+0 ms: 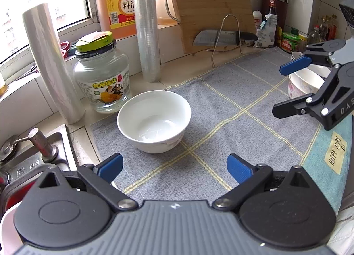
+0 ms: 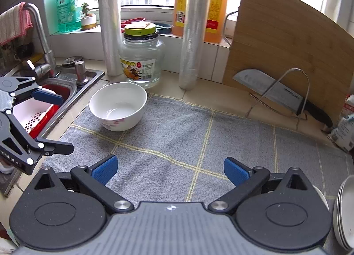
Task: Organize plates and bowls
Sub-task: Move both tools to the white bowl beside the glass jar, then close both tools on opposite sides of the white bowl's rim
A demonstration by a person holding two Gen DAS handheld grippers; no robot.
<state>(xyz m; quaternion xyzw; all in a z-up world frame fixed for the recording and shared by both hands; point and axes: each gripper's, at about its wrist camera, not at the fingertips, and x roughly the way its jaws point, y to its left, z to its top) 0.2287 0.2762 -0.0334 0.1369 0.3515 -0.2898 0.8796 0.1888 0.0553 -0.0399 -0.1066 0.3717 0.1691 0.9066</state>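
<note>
Black-armed left claw (image 1: 174, 167) and right claw (image 2: 170, 169), blue ribbed pads, silver screws

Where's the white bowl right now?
The white bowl sits upright on the grey cloth's left corner, just beside the glass jar near the sink.

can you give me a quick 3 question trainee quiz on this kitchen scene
1. True or false: the left hand-held gripper is shut on the bowl.
2. What does the bowl sit on? A) the sink B) the grey mat C) the windowsill
3. What leans against the cutting board, held in a wire stand?

Key
1. False: it is open, and the bowl lies ahead of it, untouched. The right hand-held gripper is open too.
2. B: the mat, near its corner by the jar.
3. A knife.
</note>
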